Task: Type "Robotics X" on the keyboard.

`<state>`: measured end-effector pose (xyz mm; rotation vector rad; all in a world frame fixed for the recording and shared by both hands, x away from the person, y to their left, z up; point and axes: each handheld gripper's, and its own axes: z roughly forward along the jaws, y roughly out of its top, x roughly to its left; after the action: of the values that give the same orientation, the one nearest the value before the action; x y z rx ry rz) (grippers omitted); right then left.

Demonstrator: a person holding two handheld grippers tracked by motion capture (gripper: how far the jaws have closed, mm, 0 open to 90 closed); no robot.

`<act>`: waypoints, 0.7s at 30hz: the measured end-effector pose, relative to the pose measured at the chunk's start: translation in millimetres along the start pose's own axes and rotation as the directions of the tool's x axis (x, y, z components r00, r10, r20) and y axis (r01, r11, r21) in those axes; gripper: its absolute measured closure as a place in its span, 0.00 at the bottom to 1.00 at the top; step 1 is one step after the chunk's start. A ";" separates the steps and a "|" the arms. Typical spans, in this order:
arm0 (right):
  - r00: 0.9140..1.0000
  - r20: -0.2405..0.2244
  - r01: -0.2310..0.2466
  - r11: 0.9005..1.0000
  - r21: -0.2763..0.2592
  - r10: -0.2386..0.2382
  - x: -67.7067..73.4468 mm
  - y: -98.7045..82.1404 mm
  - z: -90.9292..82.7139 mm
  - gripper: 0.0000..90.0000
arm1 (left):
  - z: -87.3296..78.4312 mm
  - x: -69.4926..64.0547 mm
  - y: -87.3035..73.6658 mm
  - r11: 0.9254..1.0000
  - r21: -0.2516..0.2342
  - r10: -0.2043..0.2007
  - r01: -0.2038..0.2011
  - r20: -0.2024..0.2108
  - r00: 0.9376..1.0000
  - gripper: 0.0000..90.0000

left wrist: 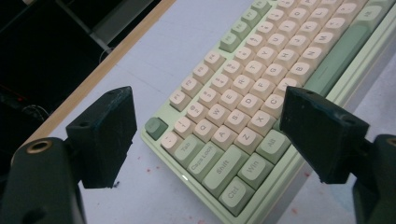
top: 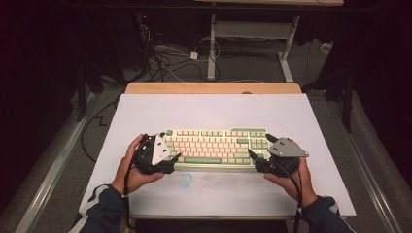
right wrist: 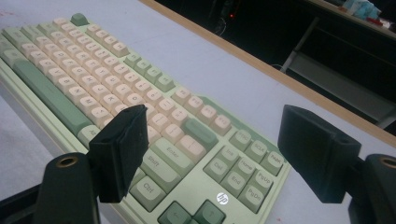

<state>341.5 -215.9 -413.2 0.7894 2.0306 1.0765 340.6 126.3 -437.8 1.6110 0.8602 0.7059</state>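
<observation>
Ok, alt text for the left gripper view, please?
The left gripper, jaws open, straddles the left end of a pale green keyboard with cream and green keys. The keyboard lies on a light table, whose wooden edge borders a dark floor.

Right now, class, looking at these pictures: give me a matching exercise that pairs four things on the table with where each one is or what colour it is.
Things:
1. left gripper
2. right gripper
3. space bar
4. Esc key

Places or colours:
A. long green key on the keyboard's near row
B. open at the end with the arrow keys
C. open at the end with Tab and Caps Lock
D. dark green, at a far corner

Pairs: 1-C, 2-B, 3-A, 4-D
</observation>
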 end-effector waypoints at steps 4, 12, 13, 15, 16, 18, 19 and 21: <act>1.000 0.008 -0.002 1.000 -0.001 0.002 -2.0 -0.4 -2.4 0.28 | -2.6 2.1 -0.9 1.000 -0.001 -0.002 0.002 -0.002 1.000 0.19; 1.000 0.024 -0.004 1.000 -0.003 0.004 -5.0 -1.6 -7.9 0.28 | -6.5 4.8 -3.4 1.000 0.000 -0.002 0.002 -0.007 1.000 0.19; 1.000 0.023 -0.003 1.000 -0.003 0.003 -5.9 -1.7 -8.8 0.28 | -7.1 5.4 -3.8 1.000 0.001 -0.001 0.001 -0.010 1.000 0.19; 0.999 0.038 -0.001 1.000 0.000 0.001 -6.4 -3.0 -11.4 0.28 | -9.3 6.6 -4.6 1.000 0.004 -0.003 0.003 -0.005 1.000 0.19; 0.999 0.042 0.004 1.000 0.001 -0.004 -7.1 -3.8 -12.8 0.28 | -9.8 7.4 -5.2 1.000 0.002 -0.002 0.002 -0.012 1.000 0.19; 0.999 0.044 -0.003 1.000 -0.003 0.003 -8.4 -5.6 -16.4 0.28 | -12.0 9.4 -6.0 1.000 0.006 -0.005 0.005 -0.013 1.000 0.19; 0.999 0.048 0.002 1.000 -0.002 -0.002 -9.3 -6.4 -17.9 0.28 | -12.7 10.5 -6.5 1.000 0.005 -0.006 0.006 -0.019 1.000 0.19; 0.998 0.058 -0.003 1.000 -0.002 0.003 -10.4 -8.4 -21.8 0.28 | -14.6 12.5 -7.5 1.000 0.009 -0.009 0.009 -0.021 1.000 0.19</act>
<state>328.4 -237.3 -408.5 0.8138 1.9802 1.0456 334.4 145.5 -442.2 1.6095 0.8871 0.7146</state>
